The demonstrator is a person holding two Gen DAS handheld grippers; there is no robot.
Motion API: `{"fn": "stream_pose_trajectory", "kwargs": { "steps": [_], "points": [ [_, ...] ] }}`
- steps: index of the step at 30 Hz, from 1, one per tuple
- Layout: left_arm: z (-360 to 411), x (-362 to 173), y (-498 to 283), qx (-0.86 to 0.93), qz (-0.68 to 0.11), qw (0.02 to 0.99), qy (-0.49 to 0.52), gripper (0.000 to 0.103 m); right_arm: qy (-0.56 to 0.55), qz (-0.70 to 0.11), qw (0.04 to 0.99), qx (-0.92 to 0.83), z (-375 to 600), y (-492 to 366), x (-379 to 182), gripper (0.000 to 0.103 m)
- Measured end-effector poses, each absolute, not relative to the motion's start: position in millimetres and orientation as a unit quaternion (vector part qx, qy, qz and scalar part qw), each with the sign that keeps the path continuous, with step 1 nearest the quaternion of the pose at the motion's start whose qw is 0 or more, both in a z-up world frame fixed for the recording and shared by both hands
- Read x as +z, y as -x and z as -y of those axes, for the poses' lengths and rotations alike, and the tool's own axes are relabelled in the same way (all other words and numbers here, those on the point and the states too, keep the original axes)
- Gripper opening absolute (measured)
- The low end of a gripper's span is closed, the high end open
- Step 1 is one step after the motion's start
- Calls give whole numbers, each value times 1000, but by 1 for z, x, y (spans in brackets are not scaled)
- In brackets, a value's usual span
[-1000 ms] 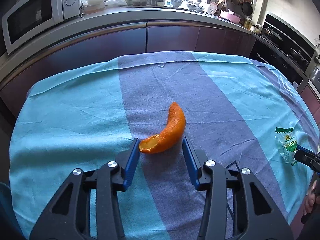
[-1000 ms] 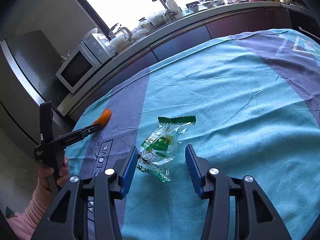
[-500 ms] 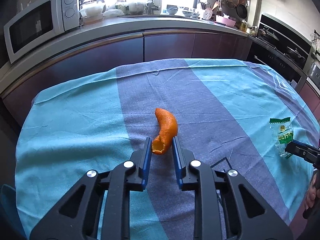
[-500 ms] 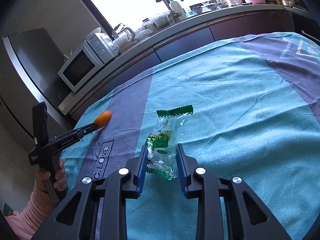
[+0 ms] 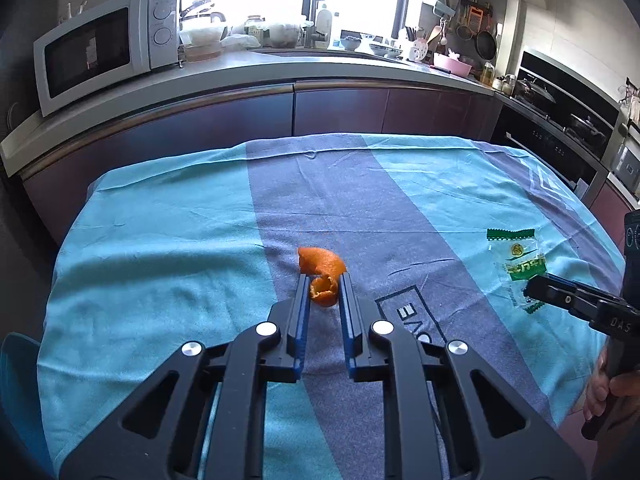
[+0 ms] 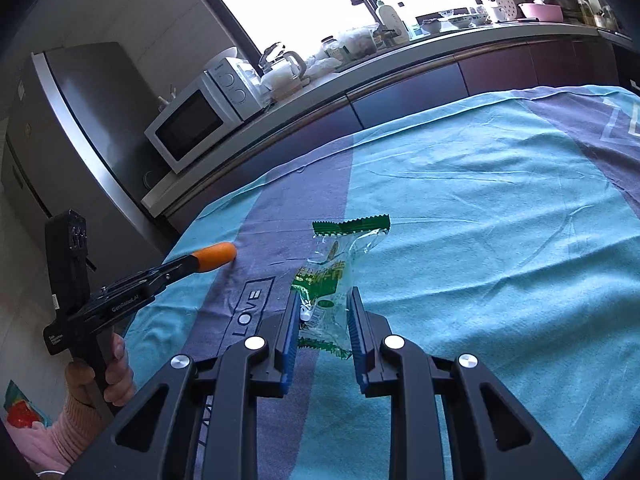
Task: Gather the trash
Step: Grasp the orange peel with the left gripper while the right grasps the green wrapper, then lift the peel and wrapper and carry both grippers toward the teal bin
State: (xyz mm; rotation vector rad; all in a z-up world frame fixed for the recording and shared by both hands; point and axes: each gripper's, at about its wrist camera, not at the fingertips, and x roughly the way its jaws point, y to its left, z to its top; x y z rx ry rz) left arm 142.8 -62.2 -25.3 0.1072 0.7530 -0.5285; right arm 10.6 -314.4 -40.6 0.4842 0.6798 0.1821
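My left gripper (image 5: 323, 285) is shut on a curled orange peel (image 5: 322, 272) and holds it above the blue and grey tablecloth (image 5: 160, 240). The peel sticks out past the fingertips; it also shows in the right wrist view (image 6: 214, 257). My right gripper (image 6: 325, 305) is shut on a clear and green snack wrapper (image 6: 332, 264), lifted off the cloth. The wrapper also shows at the right in the left wrist view (image 5: 518, 258), with the right gripper (image 5: 534, 286) closed on its lower end.
The table's far edge faces a kitchen counter (image 5: 280, 76) with a white microwave (image 5: 104, 44) and dishes. A steel fridge (image 6: 80, 140) stands left of the table. An oven and hob (image 5: 568, 120) line the right wall.
Both grippers have closed further on their items and risen. The orange peel and the wrapper have come up off the cloth with them.
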Motion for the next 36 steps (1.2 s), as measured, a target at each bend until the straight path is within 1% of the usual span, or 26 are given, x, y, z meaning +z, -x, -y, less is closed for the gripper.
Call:
{"fn": "stream_pose_trajectory", "kwargs": {
  "steps": [17,36],
  "points": [
    [7,-17,-109,-240,-361,901,-7,14,-209,-332,907,155,255,-26,-34,22],
    [-65,-8,-86,-181,-349,919,31,14,-189,-331,899,216,210,-36,-25,22]
  ]
}}
